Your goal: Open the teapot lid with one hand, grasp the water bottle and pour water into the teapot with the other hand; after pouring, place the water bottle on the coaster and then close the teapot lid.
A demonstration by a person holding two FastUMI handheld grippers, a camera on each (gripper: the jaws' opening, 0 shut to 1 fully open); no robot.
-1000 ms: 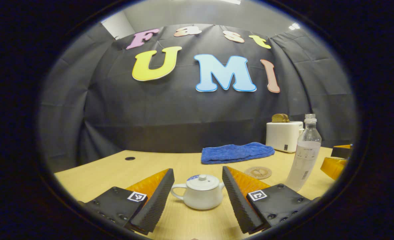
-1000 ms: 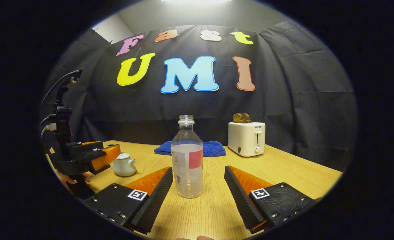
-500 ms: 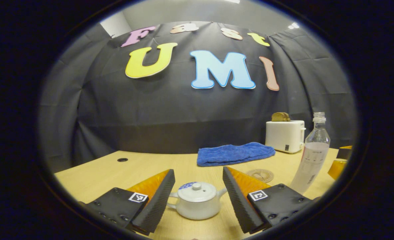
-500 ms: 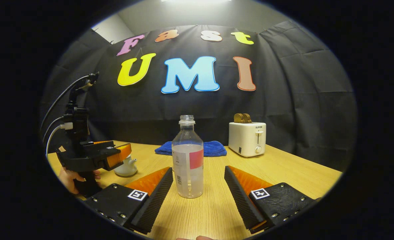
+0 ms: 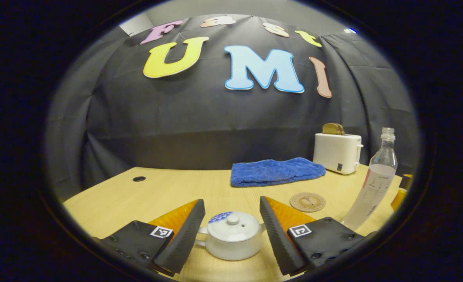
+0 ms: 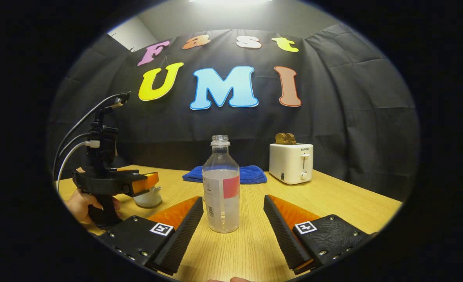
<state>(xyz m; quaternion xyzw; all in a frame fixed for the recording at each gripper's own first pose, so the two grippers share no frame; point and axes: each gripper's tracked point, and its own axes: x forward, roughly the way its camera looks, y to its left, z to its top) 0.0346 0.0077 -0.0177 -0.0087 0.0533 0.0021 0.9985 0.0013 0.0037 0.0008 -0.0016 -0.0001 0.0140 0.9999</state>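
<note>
A small white teapot [image 5: 231,243] with its lid [image 5: 232,227] on sits on the wooden table [image 5: 145,199], between the spread fingers of my open left gripper [image 5: 231,200]; neither finger touches it. A clear uncapped water bottle [image 6: 221,192], partly filled, stands upright just beyond the tips of my open right gripper [image 6: 233,197], untouched. In the right gripper view, the left gripper [image 6: 116,183] hovers over the teapot [image 6: 148,197], held by a hand [image 6: 83,203]. In the left gripper view, the bottle [image 5: 374,184] stands at far right, near a round coaster [image 5: 307,201].
A folded blue towel [image 5: 276,171] lies at the back of the table, with a white toaster [image 6: 291,162] holding bread to its right. A cable hole [image 5: 139,178] marks the table's far left. An edge of the right gripper [image 5: 398,196] peeks in beside the bottle.
My left gripper has moved forward, so the teapot now sits deeper between its fingers. The right gripper and the bottle have stayed put.
</note>
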